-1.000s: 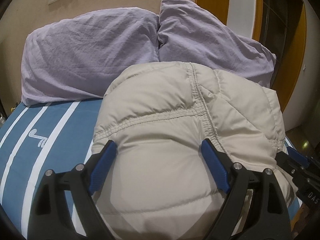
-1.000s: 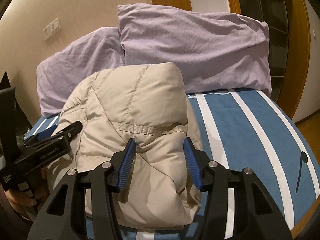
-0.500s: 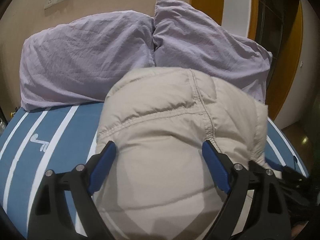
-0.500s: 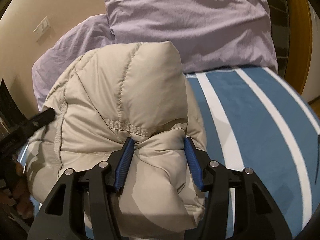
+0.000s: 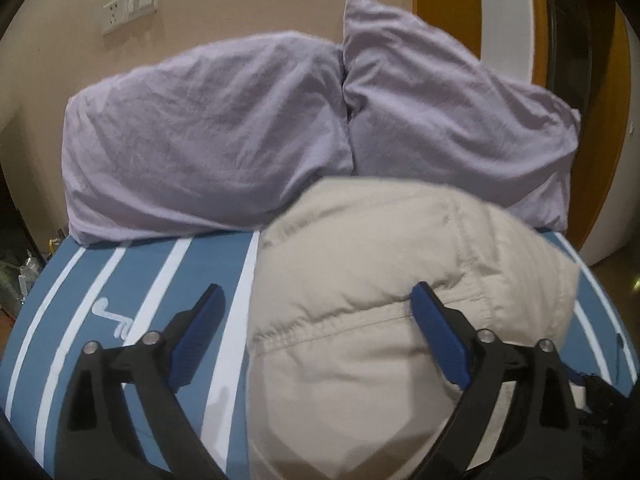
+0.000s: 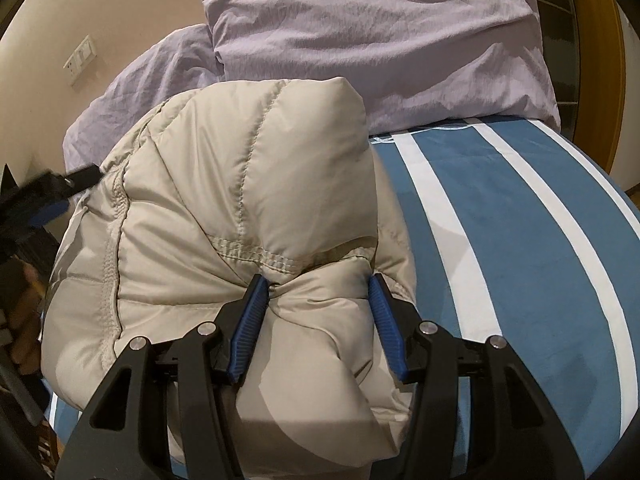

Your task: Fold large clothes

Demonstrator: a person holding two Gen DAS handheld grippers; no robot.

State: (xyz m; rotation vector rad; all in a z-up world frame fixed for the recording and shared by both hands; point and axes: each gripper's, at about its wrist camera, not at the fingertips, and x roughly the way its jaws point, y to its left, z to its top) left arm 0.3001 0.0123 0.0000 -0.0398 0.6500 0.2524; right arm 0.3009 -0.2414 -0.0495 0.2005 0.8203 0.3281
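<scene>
The right claw (image 6: 316, 292) pinches the folded jacket (image 6: 248, 208), pinning it on the bed (image 6: 520, 220). The left claw (image 5: 316, 304) has just spread apart, letting go.

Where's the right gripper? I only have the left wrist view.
Observer: Right gripper has its jaws shut on a bunched fold of the beige jacket, at its near edge.
Operator: Left gripper jaws have just been opening, with the jacket edge loose between them. Is it visible from there?
Observer: Yes, blurred at the jacket's left side, with a hand below it.
</scene>
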